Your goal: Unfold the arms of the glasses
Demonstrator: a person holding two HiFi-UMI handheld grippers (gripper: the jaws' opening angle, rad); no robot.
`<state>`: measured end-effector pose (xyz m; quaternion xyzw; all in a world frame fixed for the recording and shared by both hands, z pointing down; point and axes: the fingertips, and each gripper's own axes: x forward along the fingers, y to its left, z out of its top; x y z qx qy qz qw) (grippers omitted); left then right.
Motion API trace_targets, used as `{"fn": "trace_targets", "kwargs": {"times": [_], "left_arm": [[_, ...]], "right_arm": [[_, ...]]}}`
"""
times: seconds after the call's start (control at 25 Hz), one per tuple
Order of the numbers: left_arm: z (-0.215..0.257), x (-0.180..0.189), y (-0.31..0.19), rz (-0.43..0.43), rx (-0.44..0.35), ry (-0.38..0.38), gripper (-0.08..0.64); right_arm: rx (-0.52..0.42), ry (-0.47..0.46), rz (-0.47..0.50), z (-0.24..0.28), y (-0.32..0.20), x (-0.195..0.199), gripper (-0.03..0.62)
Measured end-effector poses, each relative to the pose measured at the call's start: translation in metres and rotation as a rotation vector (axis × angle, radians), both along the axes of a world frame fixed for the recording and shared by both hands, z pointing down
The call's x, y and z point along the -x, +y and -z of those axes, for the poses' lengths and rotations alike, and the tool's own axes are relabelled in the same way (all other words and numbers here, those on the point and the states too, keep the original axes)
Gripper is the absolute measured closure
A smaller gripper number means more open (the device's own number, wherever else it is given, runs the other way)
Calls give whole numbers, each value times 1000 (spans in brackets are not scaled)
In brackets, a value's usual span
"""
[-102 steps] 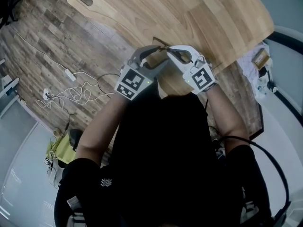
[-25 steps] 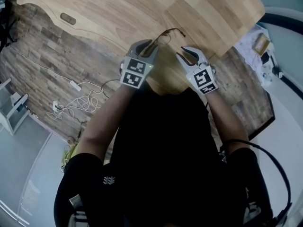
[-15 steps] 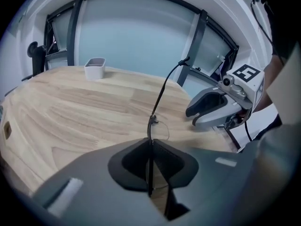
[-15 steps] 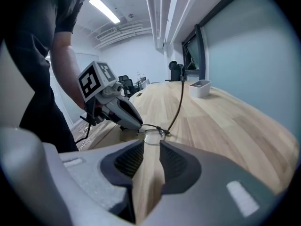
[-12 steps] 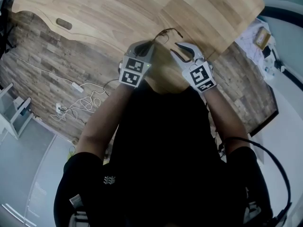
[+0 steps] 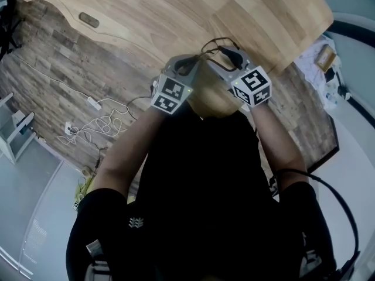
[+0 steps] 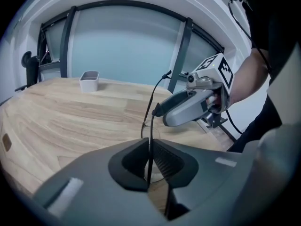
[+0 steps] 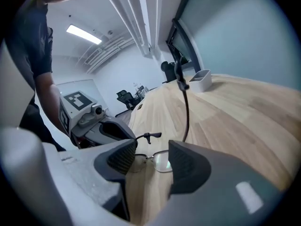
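Item one, left gripper: clamped shut on a thin dark strand of the glasses. I judge it to be the rim or hinge end, but cannot tell which. It carries the whole pair.

Item two, right gripper: released, and its jaws have just been opening wide. A lens shows in the gap ahead of them, but no pad touches it.

Item three, glasses: held just above the near edge of the table, between the two grippers. The front runs crosswise from the left gripper's grip towards the right one. One arm of the glasses stands upright just beyond the right jaw. The other arm's tip lies level, close to the left gripper.

Item four, next move as I judge it: the right gripper is free and nearest the upright arm, so the swing falls to it.

Item five, pose: both grippers point forward and down, tips converging, marker cubes turned back towards the person.

Item six, small white tray: far side of the table, well apart.
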<state>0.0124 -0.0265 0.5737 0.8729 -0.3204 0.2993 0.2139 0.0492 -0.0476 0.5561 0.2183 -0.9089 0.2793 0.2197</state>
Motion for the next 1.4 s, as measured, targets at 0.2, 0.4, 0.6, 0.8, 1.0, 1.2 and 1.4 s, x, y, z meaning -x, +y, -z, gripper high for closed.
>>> {"fn": "trace_targets", "kwargs": {"times": [0.2, 0.4, 0.6, 0.8, 1.0, 1.2, 1.4], "left_arm": [[0, 2, 10, -13, 1, 5, 526], [3, 5, 12, -21, -11, 8, 522], [11, 4, 22, -52, 8, 28, 443], [29, 12, 36, -59, -26, 45, 425], [53, 32, 34, 25, -94, 80, 422], [66, 47, 37, 56, -133, 84, 422], [76, 65, 42, 89, -168, 83, 422]], "right_arm": [[-12, -71, 49, 16, 6, 15, 382], [4, -92, 56, 25, 9, 20, 382], [-9, -102, 72, 38, 11, 26, 382], [-12, -105, 75, 48, 19, 32, 382], [-32, -93, 93, 59, 31, 35, 382], [-42, -85, 102, 69, 44, 38, 382], [-57, -97, 97, 84, 56, 45, 382]]}}
